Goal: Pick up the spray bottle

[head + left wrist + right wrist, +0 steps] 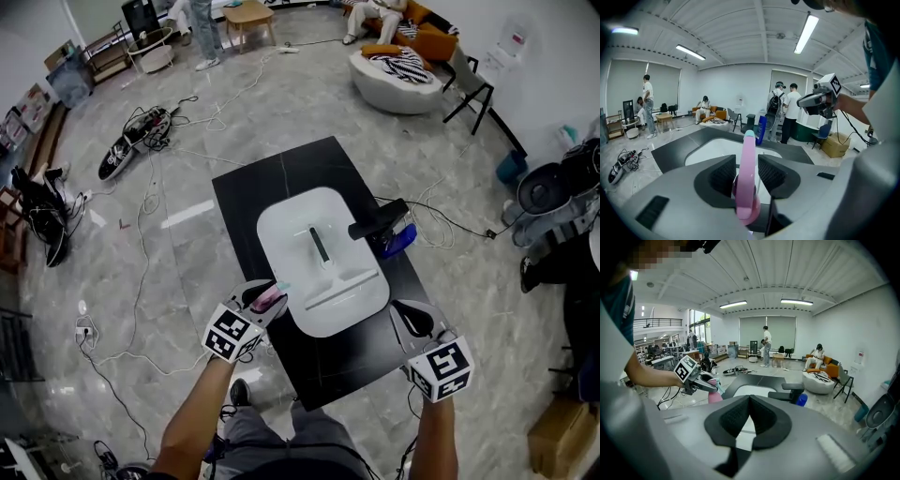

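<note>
A pink bottle (272,301) with a teal tip stands by the left edge of the white tray (281,225), between the jaws of my left gripper (265,296). In the left gripper view the pads close against the pink bottle's (747,178) lower body while its neck rises between them. A blue spray bottle (398,239) with a black trigger head stands at the tray's right edge, apart from both grippers; it also shows far off as the blue spray bottle (761,130). My right gripper (412,314) hovers at the table's near right, its jaws (749,401) together with nothing in them.
A slim dark item (320,246) lies on the tray, which sits on a black table (253,187). Cables and shoes (136,141) litter the floor to the left. A white pouf (398,80) and chairs stand beyond; people are at the room's far end.
</note>
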A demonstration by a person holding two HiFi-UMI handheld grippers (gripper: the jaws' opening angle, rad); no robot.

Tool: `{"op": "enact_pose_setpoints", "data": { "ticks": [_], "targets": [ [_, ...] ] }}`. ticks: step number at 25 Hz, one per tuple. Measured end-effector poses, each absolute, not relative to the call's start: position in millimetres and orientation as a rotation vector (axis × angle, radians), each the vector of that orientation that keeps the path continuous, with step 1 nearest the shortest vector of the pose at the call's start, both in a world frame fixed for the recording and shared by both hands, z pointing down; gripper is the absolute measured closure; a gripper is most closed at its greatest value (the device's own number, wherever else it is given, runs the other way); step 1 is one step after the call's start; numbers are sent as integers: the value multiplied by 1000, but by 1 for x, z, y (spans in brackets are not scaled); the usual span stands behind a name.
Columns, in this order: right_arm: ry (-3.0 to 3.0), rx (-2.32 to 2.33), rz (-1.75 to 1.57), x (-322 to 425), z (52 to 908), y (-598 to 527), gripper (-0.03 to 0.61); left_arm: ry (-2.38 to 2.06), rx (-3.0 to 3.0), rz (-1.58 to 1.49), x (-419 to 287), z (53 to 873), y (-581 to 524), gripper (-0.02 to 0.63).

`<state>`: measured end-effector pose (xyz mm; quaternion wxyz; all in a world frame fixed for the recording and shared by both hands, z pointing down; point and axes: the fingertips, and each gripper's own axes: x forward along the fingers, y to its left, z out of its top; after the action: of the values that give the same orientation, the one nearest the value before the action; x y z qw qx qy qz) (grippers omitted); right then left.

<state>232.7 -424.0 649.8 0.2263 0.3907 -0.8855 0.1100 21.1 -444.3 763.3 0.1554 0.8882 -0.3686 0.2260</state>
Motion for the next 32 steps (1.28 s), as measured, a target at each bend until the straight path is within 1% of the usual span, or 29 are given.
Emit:
{"op": "enact_pose_setpoints", "data": {
  "ticks": [2,3,4,8,13,32],
  "targets": [
    [-2441,1082,303,233,649,-423,568,-1077,2539,662,18,766,-445,514],
    [-2442,1084,303,233,647,-422,568,-1087,2538,671,17,766,-446,532],
    [-2442,1087,302,233,646,-421,568,-1093,2537,681,15,766,-446,535],
    [-2448,1099,295,234,638,-412,568,-1097,2548,688,15,755,-440,541],
    [-2457,1116,285,237,625,-402,568,-1113,2590,669,12,724,-430,542],
    [-2515,1211,187,251,536,-357,568,-1134,2793,668,13,552,-374,543]
  ]
}}
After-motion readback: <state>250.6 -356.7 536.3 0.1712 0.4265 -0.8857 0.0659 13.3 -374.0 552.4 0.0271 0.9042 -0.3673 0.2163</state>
